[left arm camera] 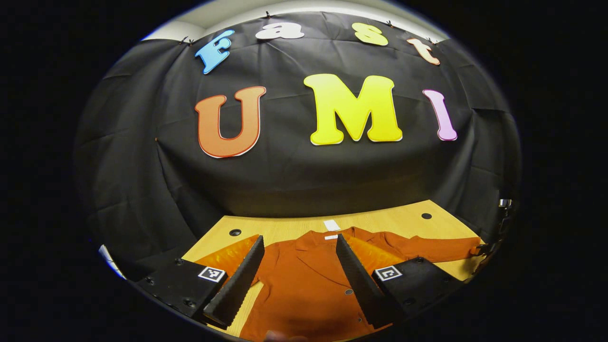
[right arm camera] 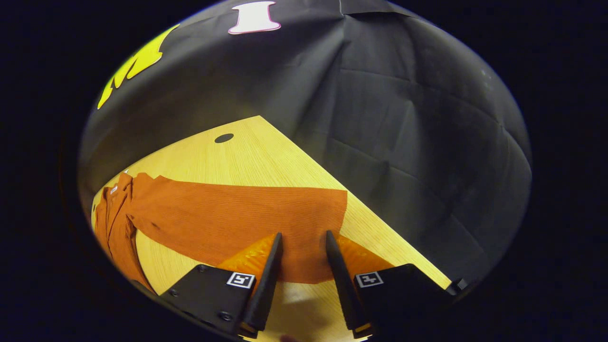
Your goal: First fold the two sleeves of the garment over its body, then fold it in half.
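A rust-orange buttoned garment [left arm camera: 304,285] lies flat on the wooden table [left arm camera: 285,228], its collar [left arm camera: 327,237] on the far side. In the left gripper view one sleeve [left arm camera: 437,249] stretches out to the right. My left gripper [left arm camera: 299,239] hovers open over the garment's body, its fingers spread wide and holding nothing. In the right gripper view the same sleeve [right arm camera: 237,218] runs across the table to its cuff end [right arm camera: 332,209]. My right gripper [right arm camera: 302,234] is open there, a finger on either side of the sleeve's near edge by the cuff.
The table has round holes [left arm camera: 235,232] [left arm camera: 426,215] [right arm camera: 223,138] near its far corners. Black cloth wall [right arm camera: 403,142] hangs close behind the table's far and right edges. Bare wood [right arm camera: 256,161] lies beyond the sleeve.
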A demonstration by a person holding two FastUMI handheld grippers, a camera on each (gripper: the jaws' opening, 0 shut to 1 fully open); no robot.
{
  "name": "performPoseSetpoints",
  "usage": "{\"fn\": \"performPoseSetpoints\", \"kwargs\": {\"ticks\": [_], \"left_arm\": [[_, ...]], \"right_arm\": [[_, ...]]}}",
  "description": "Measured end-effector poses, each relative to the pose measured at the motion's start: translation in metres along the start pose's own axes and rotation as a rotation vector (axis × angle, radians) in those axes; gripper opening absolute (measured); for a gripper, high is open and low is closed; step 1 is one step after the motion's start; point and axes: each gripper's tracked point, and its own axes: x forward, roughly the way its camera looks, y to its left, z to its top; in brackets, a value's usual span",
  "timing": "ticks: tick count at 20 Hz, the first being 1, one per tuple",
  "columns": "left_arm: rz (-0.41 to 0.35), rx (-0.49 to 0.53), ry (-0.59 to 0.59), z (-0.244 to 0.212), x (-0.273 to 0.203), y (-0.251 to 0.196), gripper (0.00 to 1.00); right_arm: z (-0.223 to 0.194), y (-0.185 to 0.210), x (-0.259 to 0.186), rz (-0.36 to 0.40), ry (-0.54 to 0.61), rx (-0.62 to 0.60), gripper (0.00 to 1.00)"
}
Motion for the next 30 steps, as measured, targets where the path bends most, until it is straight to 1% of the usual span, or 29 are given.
{"fn": "performPoseSetpoints", "kwargs": {"ticks": [1,3,4,5,6,9,12,15,18,21,23,24,27,30], "left_arm": [[0.002,0.001,-0.003,0.002,0.0,0.002,0.98],[0.005,0.002,-0.005,0.002,0.0,0.006,0.98],[0.009,0.001,-0.006,0.001,-0.001,0.008,0.98],[0.012,-0.003,-0.005,0.0,-0.001,0.01,0.98],[0.016,-0.006,-0.001,-0.001,-0.002,0.013,0.98],[0.034,-0.019,-0.008,0.0,-0.004,0.023,0.98],[0.044,-0.027,-0.019,-0.001,-0.006,0.033,0.98],[0.049,-0.044,-0.025,-0.003,-0.006,0.043,0.98],[0.06,-0.05,-0.045,-0.002,-0.003,0.061,0.98],[0.071,-0.072,-0.068,-0.002,0.0,0.081,0.98],[0.085,-0.09,-0.081,-0.003,0.002,0.098,0.98],[0.095,-0.098,-0.087,-0.004,0.002,0.108,0.98],[0.133,-0.121,-0.094,-0.008,0.001,0.141,0.98],[0.182,-0.155,-0.09,-0.015,-0.006,0.178,0.98]], "right_arm": [[0.003,-0.002,0.0,0.01,-0.004,0.031,0.6],[0.007,-0.001,0.0,0.02,-0.007,0.117,0.17],[0.006,-0.004,0.004,0.016,-0.003,0.141,0.19],[0.008,-0.003,0.001,0.011,0.008,0.167,0.12],[0.006,-0.004,0.001,-0.002,0.024,0.165,0.05],[0.017,-0.001,-0.006,-0.019,0.005,0.132,0.05],[0.039,0.01,-0.022,-0.02,-0.031,0.141,0.05],[0.073,0.023,-0.045,-0.008,-0.106,0.098,0.05],[0.123,0.064,-0.075,0.037,-0.2,0.017,0.05],[0.171,0.123,-0.107,0.102,-0.283,-0.061,0.05],[0.188,0.168,-0.126,0.142,-0.319,-0.097,0.05],[0.193,0.19,-0.135,0.164,-0.332,-0.115,0.04],[0.195,0.275,-0.163,0.25,-0.364,-0.173,0.05],[0.181,0.367,-0.184,0.344,-0.393,-0.224,0.04]]}}
